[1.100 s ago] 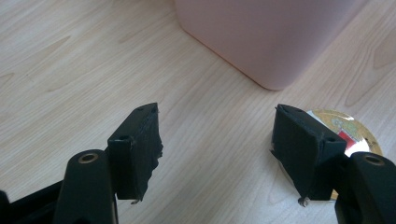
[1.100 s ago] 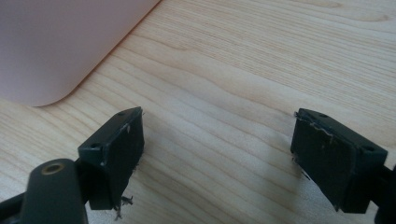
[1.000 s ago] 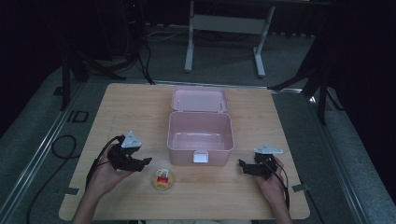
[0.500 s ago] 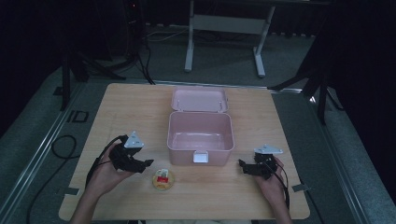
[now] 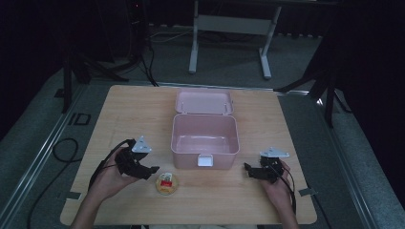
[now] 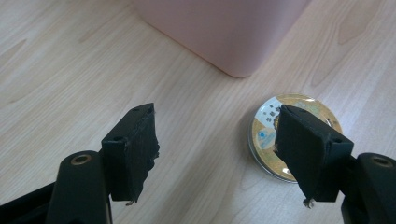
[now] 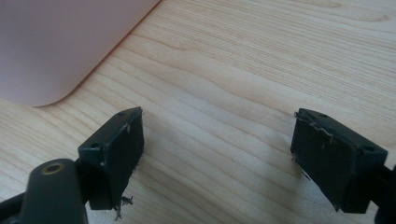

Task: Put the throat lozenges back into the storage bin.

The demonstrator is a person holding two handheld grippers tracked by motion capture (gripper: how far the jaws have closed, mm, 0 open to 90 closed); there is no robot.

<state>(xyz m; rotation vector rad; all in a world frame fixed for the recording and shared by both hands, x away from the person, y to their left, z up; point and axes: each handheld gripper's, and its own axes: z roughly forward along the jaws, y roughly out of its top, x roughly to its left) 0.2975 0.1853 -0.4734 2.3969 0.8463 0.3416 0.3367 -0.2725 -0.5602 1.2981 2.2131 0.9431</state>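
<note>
Awaiting pickup: small round tin (image 5: 166, 183) on desk (image 5: 133, 119), just in front of open, empty pink box (image 5: 204, 136). Left gripper (image 5: 154, 170) fingers apart beside tin; right gripper (image 5: 247, 168) fingers apart, empty. Likely packing not begun.

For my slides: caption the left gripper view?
Open left gripper above the wooden table, a round gold-lidded tin partly behind one jaw, pink box beyond.

Dim, murky overhead; bright, sharp gripper views.
</note>
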